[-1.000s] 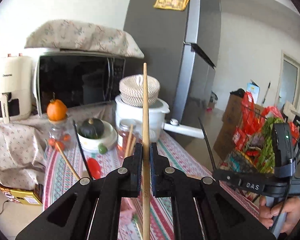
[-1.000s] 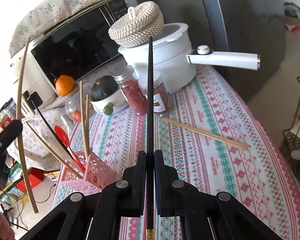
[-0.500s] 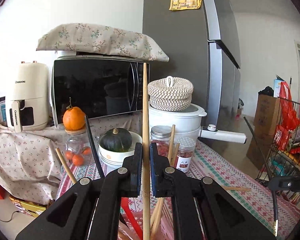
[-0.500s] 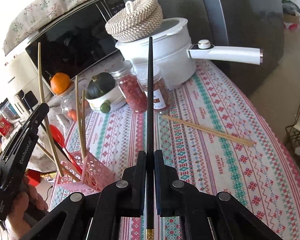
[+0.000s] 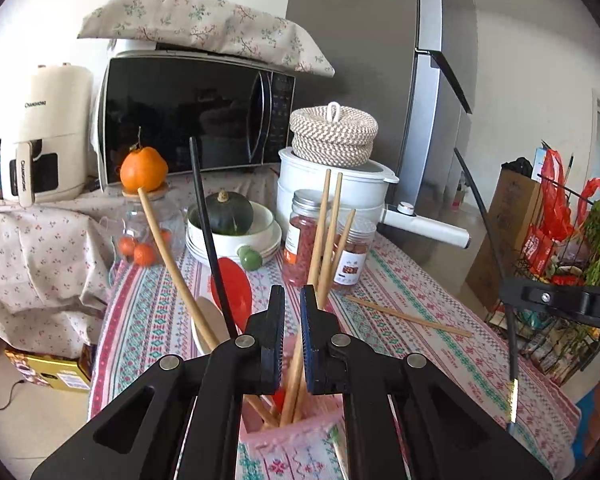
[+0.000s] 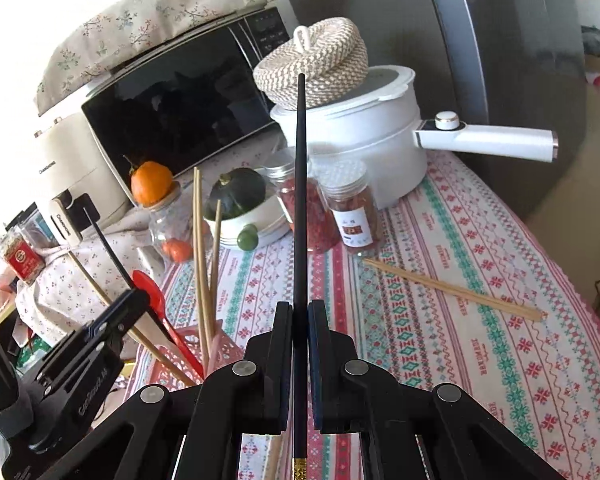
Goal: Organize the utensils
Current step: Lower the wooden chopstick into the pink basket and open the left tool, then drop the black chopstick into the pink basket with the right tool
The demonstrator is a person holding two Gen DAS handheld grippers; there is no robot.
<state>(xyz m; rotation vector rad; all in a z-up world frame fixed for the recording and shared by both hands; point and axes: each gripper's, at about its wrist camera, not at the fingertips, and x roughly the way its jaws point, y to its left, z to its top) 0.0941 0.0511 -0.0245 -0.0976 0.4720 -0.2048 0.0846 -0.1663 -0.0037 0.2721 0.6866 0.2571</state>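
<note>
Your left tongs (image 5: 292, 300) hang over the pink holder (image 5: 292, 436) with their pads nearly together and nothing pinched between them; the wooden chopsticks (image 5: 324, 236) stand in the holder and lean toward 1 o'clock. Your right tongs (image 6: 300, 312) are clamped on a black chopstick (image 6: 299, 200) that points to 12 o'clock, its gold-banded end below the pads. One wooden chopstick (image 6: 452, 290) lies loose on the desk (image 6: 480, 280) at 2 o'clock from the right tongs, near the jars.
</note>
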